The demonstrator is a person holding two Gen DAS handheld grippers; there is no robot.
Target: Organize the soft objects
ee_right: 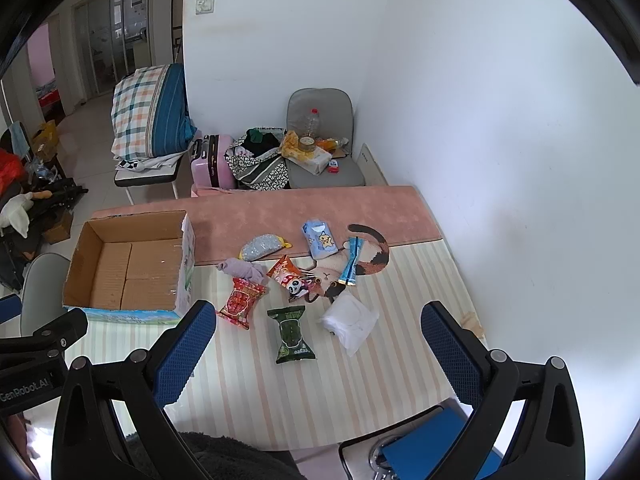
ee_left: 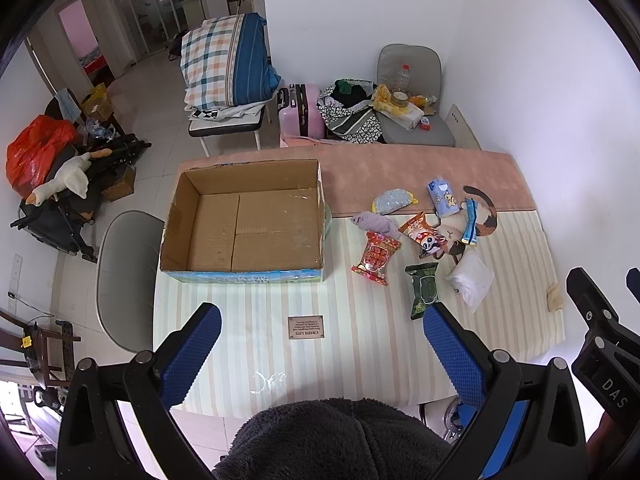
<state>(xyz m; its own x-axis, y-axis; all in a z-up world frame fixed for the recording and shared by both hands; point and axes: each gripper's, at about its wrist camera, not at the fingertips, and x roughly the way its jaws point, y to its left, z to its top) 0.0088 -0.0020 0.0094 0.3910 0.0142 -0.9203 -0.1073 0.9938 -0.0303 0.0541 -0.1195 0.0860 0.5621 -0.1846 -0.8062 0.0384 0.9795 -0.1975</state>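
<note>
Left tongs (ee_left: 320, 344) and right tongs (ee_right: 318, 338) spread wide, gripping nothing, raised above the bench (ee_left: 360, 344). Cardboard box (ee_left: 244, 220) empty; green packet (ee_right: 292, 334), red packet (ee_right: 241, 302) and white pouch (ee_right: 352, 322) scattered beside.

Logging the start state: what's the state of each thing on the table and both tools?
Brown cardboard box: open, empty, upright.
Red snack packet: sealed, lying flat.
Dark green snack packet: sealed, lying flat.
Orange panda snack packet: sealed, lying on the table.
White plastic pouch: lying flat.
Lilac cloth: crumpled.
Left tool: open, holding nothing.
Right tool: open, holding nothing.
</note>
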